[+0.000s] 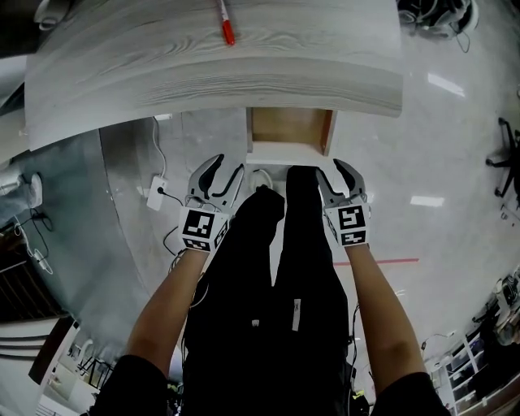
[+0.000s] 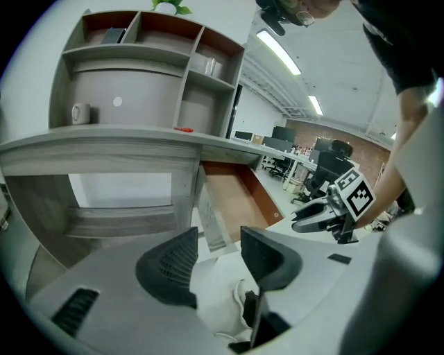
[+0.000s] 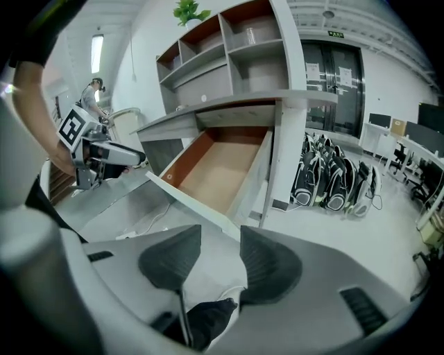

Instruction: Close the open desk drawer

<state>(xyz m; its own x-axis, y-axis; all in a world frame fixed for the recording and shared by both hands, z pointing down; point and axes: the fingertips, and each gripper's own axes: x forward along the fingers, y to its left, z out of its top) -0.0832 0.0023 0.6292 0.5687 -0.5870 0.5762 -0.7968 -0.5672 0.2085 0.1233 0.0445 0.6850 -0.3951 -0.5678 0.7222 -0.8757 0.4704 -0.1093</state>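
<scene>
Black trousers (image 1: 268,309) are filling the lower middle of the head view, with a forearm running up on either side to its tool.

Left tool (image 1: 227,169) is sitting at about 10 o'clock from the trousers and is pointing toward 12. Its own view (image 2: 218,260) is showing the pads standing wide apart with nothing gripped between them.

Right tool (image 1: 331,172) is sitting at about 2 o'clock and is also pointing toward 12. Its own view (image 3: 220,263) is showing the jaws standing equally wide and empty. Each tool is showing in the other's view: the right one (image 2: 326,215) at 3 o'clock, the left one (image 3: 104,152) at 9 o'clock.

Drawer (image 1: 290,130) is hanging pulled out from under the bench (image 1: 203,65), at 12 o'clock from both tools. Its wooden bottom is showing bare (image 2: 236,197) (image 3: 215,170). Both tools are staying just short of its white front panel, not touching it.

Red pen (image 1: 226,24) is lying on the bench top at 12 o'clock. Power strip (image 1: 157,193) is lying on the floor at 9 o'clock from the left tool. Shelf unit (image 2: 139,55) is standing on the bench. Black-and-white bags (image 3: 333,180) are standing on the floor at 3 o'clock from the drawer.
</scene>
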